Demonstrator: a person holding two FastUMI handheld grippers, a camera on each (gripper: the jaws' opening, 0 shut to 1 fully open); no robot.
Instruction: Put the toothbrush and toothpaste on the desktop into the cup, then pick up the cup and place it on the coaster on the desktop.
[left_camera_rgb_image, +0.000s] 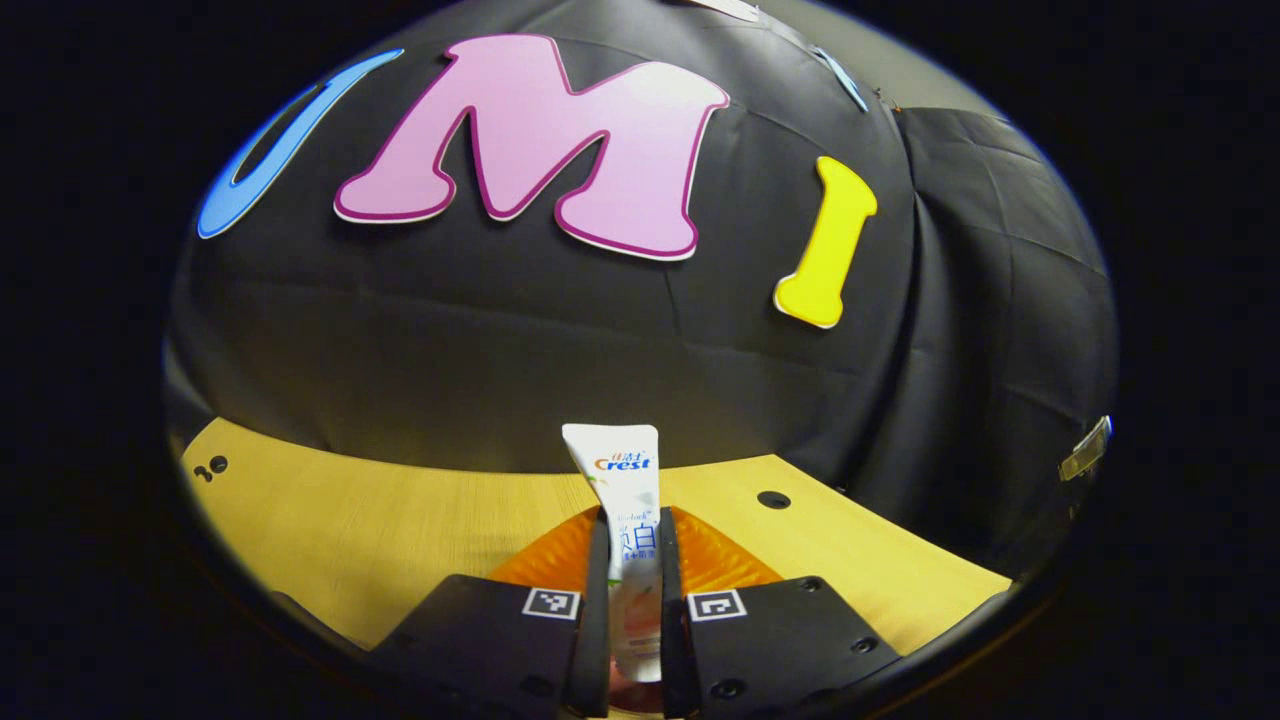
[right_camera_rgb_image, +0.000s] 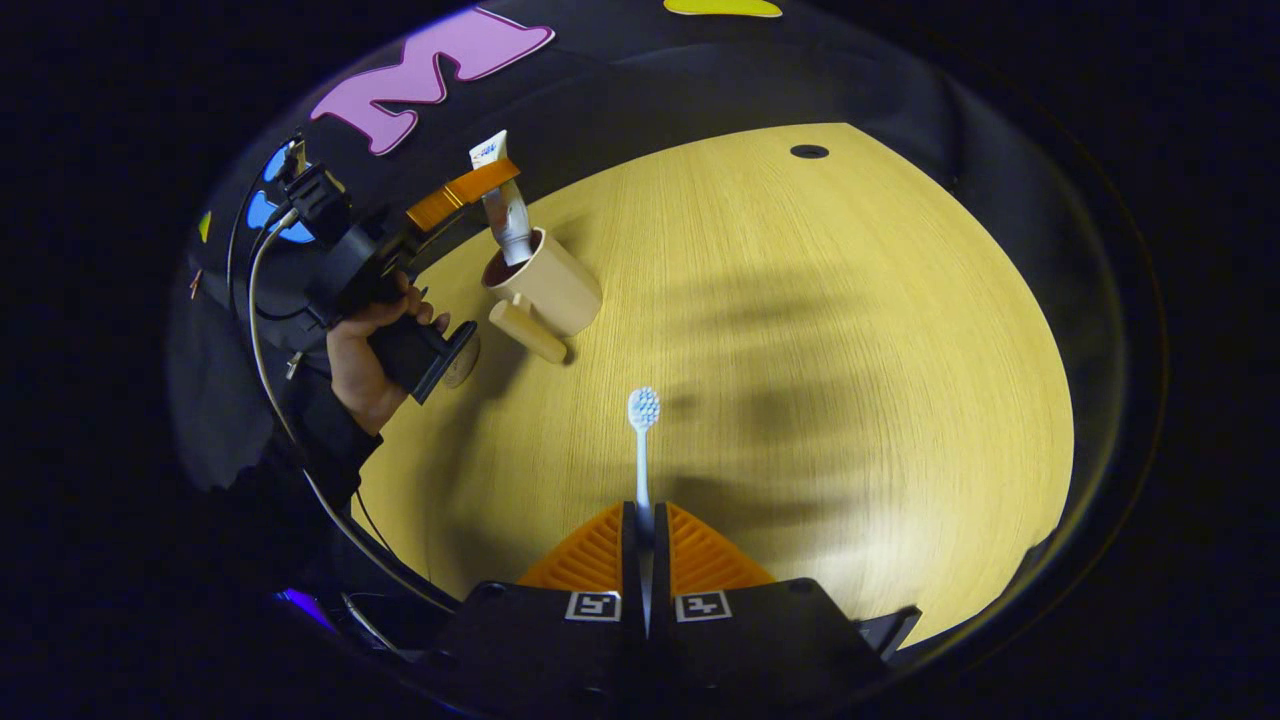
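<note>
While clamped between both fingers of the left gripper (left_camera_rgb_image: 634, 590), toothpaste (left_camera_rgb_image: 622, 500) reading "Crest", lower end inside the cup (right_camera_rgb_image: 545, 285). Right gripper (right_camera_rgb_image: 645, 555) closed on the toothbrush (right_camera_rgb_image: 642, 440), bristles forward over the desktop (right_camera_rgb_image: 850, 350). Beside the cup, a hand (right_camera_rgb_image: 362, 350).

— How's your light?
— Dim booth, but your bench (right_camera_rgb_image: 800, 330) is lit from above, with a pale glare patch at its near right edge.
— Shadows?
— Soft, broad ones across the bench's middle. Fisheye bends its edges; the centre stays sharp.
</note>
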